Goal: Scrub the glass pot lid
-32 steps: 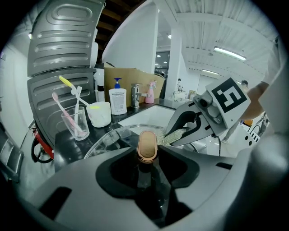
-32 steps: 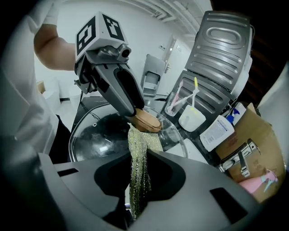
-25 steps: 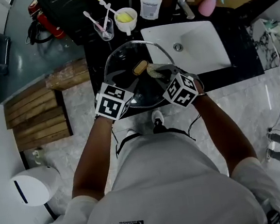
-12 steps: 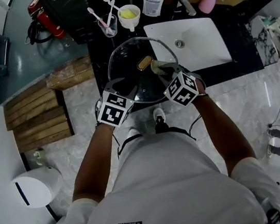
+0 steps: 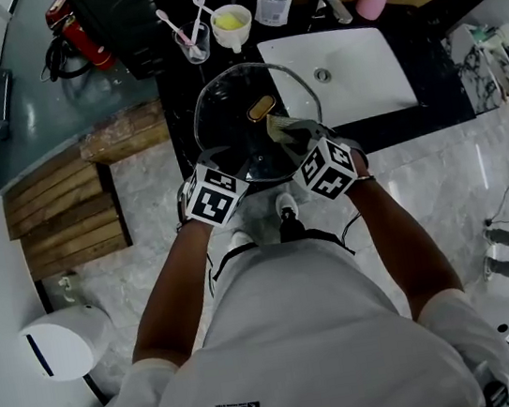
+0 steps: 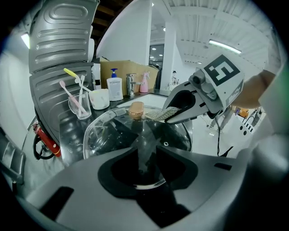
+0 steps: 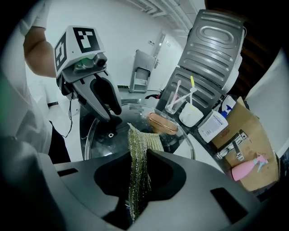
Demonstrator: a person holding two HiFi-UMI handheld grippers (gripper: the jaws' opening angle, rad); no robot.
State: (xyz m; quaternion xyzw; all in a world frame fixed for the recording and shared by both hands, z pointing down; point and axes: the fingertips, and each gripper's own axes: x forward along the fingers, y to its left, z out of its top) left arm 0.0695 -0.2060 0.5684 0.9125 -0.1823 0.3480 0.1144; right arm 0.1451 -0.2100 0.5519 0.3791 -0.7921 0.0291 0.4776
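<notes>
The long black counter point(image 5: 177, 115) is the biggest thing in front of me, and the white sink point(image 5: 359, 78) is set in it, at about 2 o'clock from where I work. The round glass pot lid point(image 5: 233, 120) is on that counter at my 12 o'clock, and its near edge reaches out to the counter's front edge. My left gripper point(image 6: 146, 158) is at the lid's 7 o'clock. Its two fingers are spread with the lid's rim in the gap, and they are closing on it, but I do not think they press the glass yet. My right gripper point(image 7: 137, 167) comes in at the lid's 5 o'clock. Its fingers pinch a green-gold mesh scrub pad point(image 7: 137, 149) tight, and the loose end of the pad lies on the glass. The clear cup of toothbrushes point(image 5: 192, 41) stands at 11 o'clock, past the lid. The small tan wooden knob point(image 5: 261, 108) sits on top of the lid, and the pad is near it, at its 4 o'clock. I think the lid could slide or tip off the front edge if I rub hard before my left fingers hold it well. Wet glass is slippery, so a weak pinch may let it spin. The thin pad could also pull out of my right fingers if it catches on the knob.
</notes>
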